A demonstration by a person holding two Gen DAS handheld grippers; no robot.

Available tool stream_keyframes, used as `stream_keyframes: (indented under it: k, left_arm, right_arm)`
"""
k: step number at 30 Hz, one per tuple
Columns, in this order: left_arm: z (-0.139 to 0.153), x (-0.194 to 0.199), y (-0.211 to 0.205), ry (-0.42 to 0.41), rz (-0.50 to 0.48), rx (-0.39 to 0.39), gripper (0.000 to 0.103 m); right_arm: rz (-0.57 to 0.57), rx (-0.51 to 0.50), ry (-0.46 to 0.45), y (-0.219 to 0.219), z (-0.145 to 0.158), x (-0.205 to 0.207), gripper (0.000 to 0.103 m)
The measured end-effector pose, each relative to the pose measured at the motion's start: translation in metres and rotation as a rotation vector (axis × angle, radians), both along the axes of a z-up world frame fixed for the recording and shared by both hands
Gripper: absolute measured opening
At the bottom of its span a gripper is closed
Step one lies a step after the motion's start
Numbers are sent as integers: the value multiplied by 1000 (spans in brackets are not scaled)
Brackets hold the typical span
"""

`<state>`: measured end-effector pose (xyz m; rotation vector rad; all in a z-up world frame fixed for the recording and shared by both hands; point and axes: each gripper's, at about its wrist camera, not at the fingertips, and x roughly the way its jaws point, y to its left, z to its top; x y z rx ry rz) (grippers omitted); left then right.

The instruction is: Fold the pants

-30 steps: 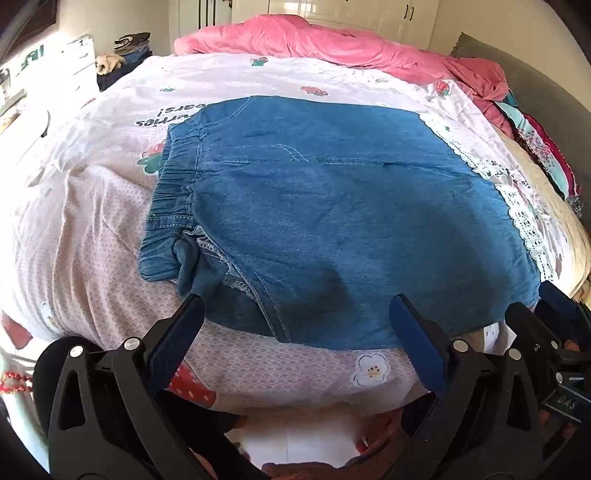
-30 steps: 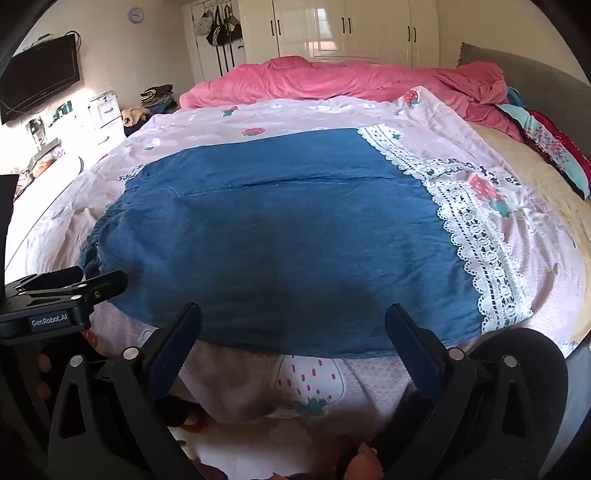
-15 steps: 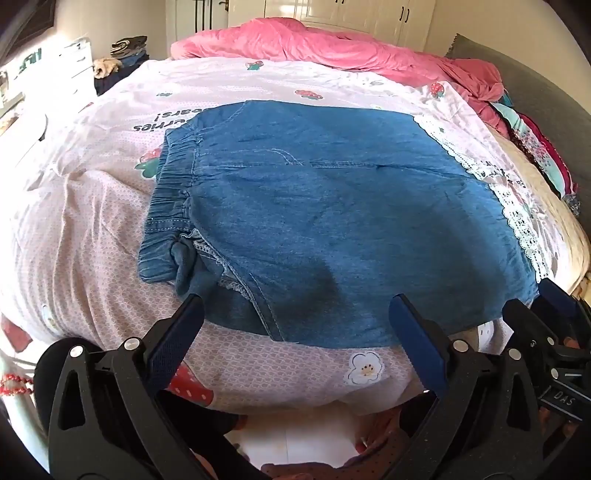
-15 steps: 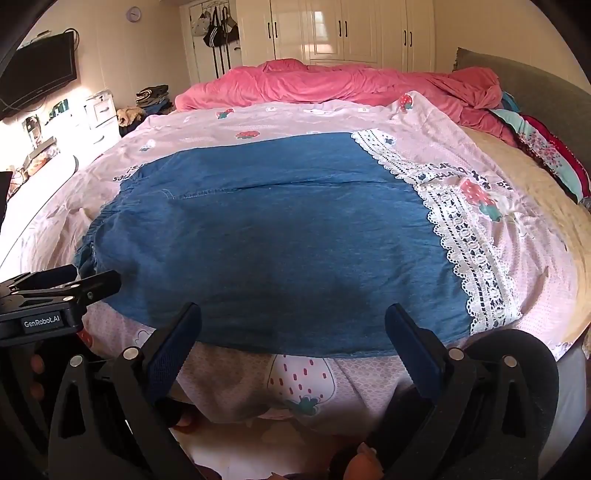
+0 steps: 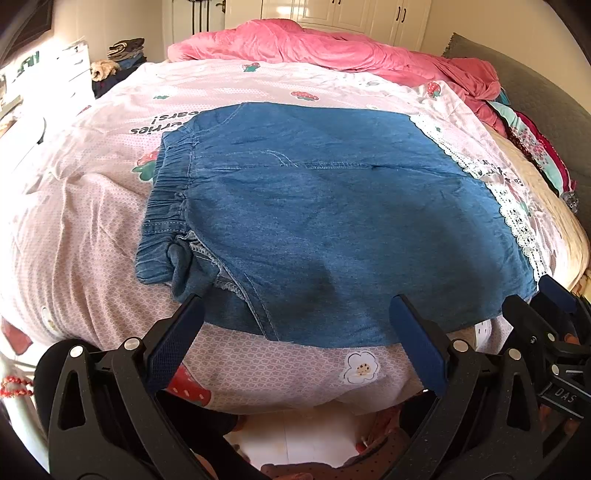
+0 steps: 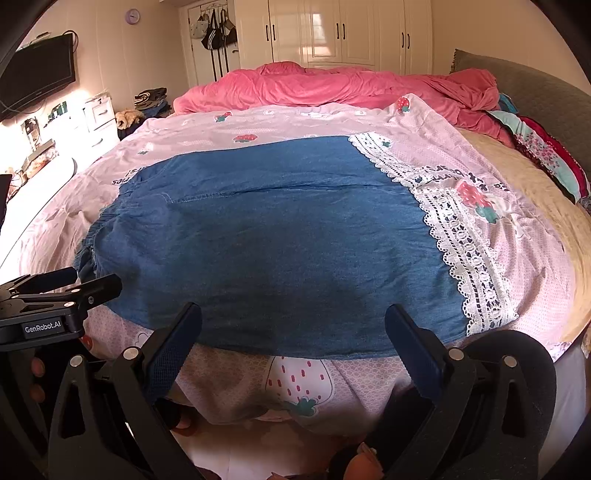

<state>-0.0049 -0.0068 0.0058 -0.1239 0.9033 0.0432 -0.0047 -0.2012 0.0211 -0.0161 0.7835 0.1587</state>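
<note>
My left gripper (image 5: 295,332) is released, its two blue pads wide apart at the bottom of the frame, just in front of the near edge of the denim pants (image 5: 325,221). My right gripper (image 6: 293,332) is also released, holding nothing, low in its frame at the same edge of the pants (image 6: 266,243). The pants lie flat across the middle of the pink strawberry-print bedsheet (image 5: 74,206), with the elastic waistband (image 5: 166,206) at the left and the waistband's near corner turned over. A white lace strip (image 6: 458,243) runs down the right side of the frame, touching the pants' right edge. A pink quilt (image 6: 332,88) is bunched in the upper part, and white wardrobes (image 6: 332,33) stand behind it.
</note>
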Motion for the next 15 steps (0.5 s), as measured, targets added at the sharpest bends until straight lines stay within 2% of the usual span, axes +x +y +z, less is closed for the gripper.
stream_keyframes:
  k: [15]
  left_arm:
    - [-2,1,-10,4,-22,9,94]
  right_arm:
    - [2,-1,6,2,-4,2,99]
